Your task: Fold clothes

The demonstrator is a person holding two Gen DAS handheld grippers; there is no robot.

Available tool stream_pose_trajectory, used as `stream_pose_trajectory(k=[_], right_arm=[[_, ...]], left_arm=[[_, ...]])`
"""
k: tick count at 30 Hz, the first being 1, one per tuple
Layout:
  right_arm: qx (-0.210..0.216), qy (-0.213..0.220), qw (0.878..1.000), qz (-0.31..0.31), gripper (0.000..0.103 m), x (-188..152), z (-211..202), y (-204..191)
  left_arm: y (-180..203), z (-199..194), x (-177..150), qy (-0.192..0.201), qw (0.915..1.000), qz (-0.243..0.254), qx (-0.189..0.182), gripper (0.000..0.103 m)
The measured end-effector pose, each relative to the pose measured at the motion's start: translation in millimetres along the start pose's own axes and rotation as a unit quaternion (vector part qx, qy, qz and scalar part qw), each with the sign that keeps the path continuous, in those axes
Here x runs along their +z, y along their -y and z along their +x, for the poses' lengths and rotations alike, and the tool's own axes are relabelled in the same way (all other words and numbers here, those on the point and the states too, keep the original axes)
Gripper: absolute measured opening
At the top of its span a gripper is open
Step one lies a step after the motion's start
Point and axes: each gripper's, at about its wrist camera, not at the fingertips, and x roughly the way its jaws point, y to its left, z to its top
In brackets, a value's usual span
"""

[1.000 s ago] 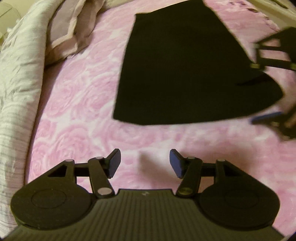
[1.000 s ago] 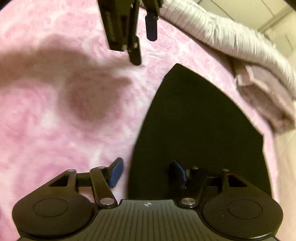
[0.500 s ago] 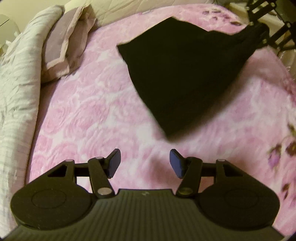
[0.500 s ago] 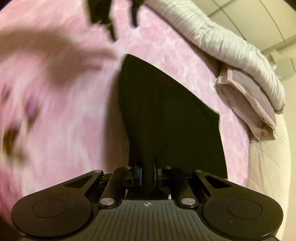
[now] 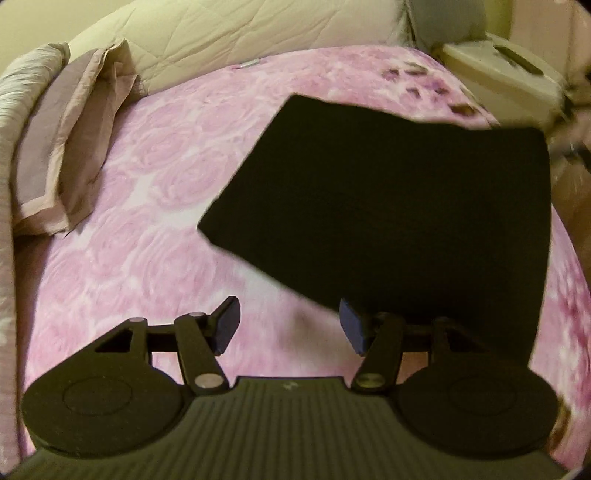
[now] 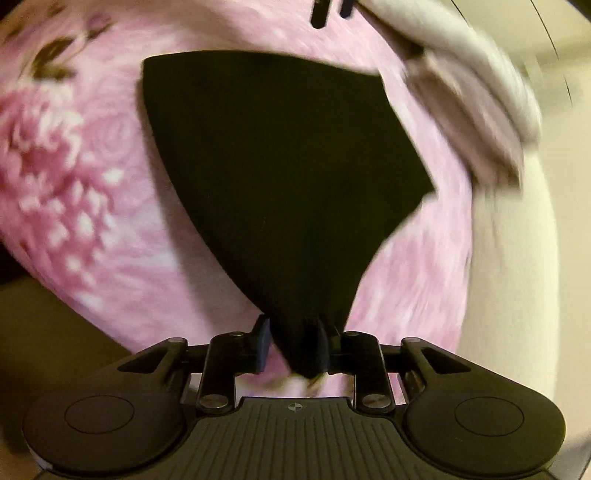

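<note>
A black folded garment [image 5: 399,206] lies over the pink rose-patterned bedspread [image 5: 155,184], lifted at one corner. My right gripper [image 6: 293,343] is shut on that corner of the black garment [image 6: 280,177], which fans out ahead of it above the bedspread [image 6: 74,192]. My left gripper [image 5: 288,323] is open and empty, low over the bed; its right finger overlaps the garment's near edge. The left gripper's fingertips [image 6: 325,9] show small at the top of the right wrist view.
A folded mauve pillowcase [image 5: 62,155] and a grey striped blanket [image 5: 11,122] lie at the bed's left. A cream quilt [image 5: 229,33] runs along the far side. A beige box [image 5: 506,77] stands at the far right. The mauve pillowcase [image 6: 465,122] is blurred.
My right gripper closed on a corner of the black garment, lifted it and dragged it across the bed, turning it. The left gripper stayed open and now sits closer to the garment.
</note>
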Motion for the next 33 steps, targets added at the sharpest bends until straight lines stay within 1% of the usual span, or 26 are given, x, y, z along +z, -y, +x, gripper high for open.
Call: stream_pose_trajectory(k=[2, 3, 4, 5, 7, 8, 10, 11, 12, 13, 15, 16, 18, 21, 23, 24, 25, 26, 27, 28, 29, 30, 32, 33], right_arm=[[0.02, -0.014, 0.996, 0.089, 0.027, 1, -8, 1], [0.029, -0.02, 0.99, 0.133, 0.027, 2, -11, 2], [0.04, -0.024, 0.982, 0.184, 0.027, 1, -15, 5], [0.056, -0.025, 0.968, 0.241, 0.028, 1, -16, 10], [0.102, -0.003, 0.926, 0.364, 0.029, -4, -18, 21], [0.119, 0.011, 0.901, 0.417, 0.031, -6, -17, 27], [0.138, 0.022, 0.839, 0.526, 0.05, -13, -8, 36], [0.145, 0.016, 0.804, 0.576, 0.056, -20, -2, 38], [0.152, 0.01, 0.767, 0.624, 0.065, -28, 4, 41], [0.158, 0.005, 0.726, 0.67, 0.069, -35, 11, 44], [0.168, 0.0, 0.633, 0.756, 0.07, -56, 22, 45], [0.169, 0.003, 0.599, 0.783, 0.07, -66, 23, 46], [0.155, 0.013, 0.542, 0.826, 0.07, -78, 31, 47], [0.139, 0.032, 0.482, 0.864, 0.07, -90, 46, 47], [0.152, 0.043, 0.442, 0.883, 0.068, -94, 60, 43], [0.159, 0.046, 0.431, 0.887, 0.05, -93, 67, 42], [0.159, 0.039, 0.429, 0.889, 0.031, -93, 71, 43], [0.159, 0.032, 0.426, 0.89, 0.027, -93, 74, 44], [0.163, 0.028, 0.422, 0.892, 0.015, -96, 76, 47], [0.167, 0.024, 0.428, 0.888, 0.008, -97, 75, 54], [0.172, 0.021, 0.437, 0.883, 0.007, -99, 74, 64], [0.178, 0.025, 0.437, 0.881, 0.005, -104, 71, 74], [0.183, 0.034, 0.476, 0.859, 0.005, -116, 67, 99], [0.175, 0.044, 0.505, 0.844, 0.004, -123, 64, 120]], left_arm=[[-4, 16, 15, 0.012, 0.9997, -0.01, -0.021, 0.055], [-4, 23, 20, 0.019, 0.9993, -0.009, -0.03, 0.055], [-4, 32, 23, 0.02, 0.9991, -0.002, -0.037, 0.055], [-3, 42, 25, 0.014, 0.999, 0.009, -0.042, 0.055], [-3, 65, 24, -0.013, 0.9984, 0.026, -0.048, 0.055], [-5, 76, 22, -0.028, 0.9979, 0.025, -0.052, 0.056], [-9, 93, 19, -0.051, 0.9966, 0.02, -0.062, 0.058], [-11, 94, 21, -0.055, 0.9961, 0.018, -0.067, 0.058], [-13, 92, 25, -0.057, 0.9956, 0.022, -0.071, 0.058], [-15, 87, 29, -0.057, 0.9952, 0.029, -0.074, 0.057], [-22, 79, 38, -0.051, 0.9948, 0.038, -0.08, 0.056], [-30, 75, 44, -0.04, 0.9952, 0.038, -0.081, 0.056], [-45, 68, 54, -0.018, 0.9957, 0.039, -0.082, 0.057], [-70, 79, 75, -0.008, 0.9963, 0.023, -0.083, 0.064], [-83, 96, 90, -0.018, 0.9958, 0.015, -0.089, 0.066], [-88, 105, 96, -0.026, 0.9955, 0.013, -0.09, 0.066], [-92, 115, 101, -0.034, 0.9954, 0.012, -0.088, 0.066], [-95, 125, 105, -0.044, 0.9948, 0.012, -0.091, 0.064], [-97, 133, 106, -0.054, 0.9937, 0.01, -0.098, 0.064], [-98, 140, 105, -0.064, 0.9923, 0.005, -0.106, 0.06], [-98, 144, 101, -0.074, 0.9904, -0.003, -0.117, 0.057], [-98, 147, 97, -0.081, 0.9884, -0.011, -0.127, 0.055], [-92, 145, 85, -0.086, 0.9858, -0.017, -0.143, 0.053], [-87, 143, 80, -0.085, 0.985, -0.022, -0.149, 0.053]])
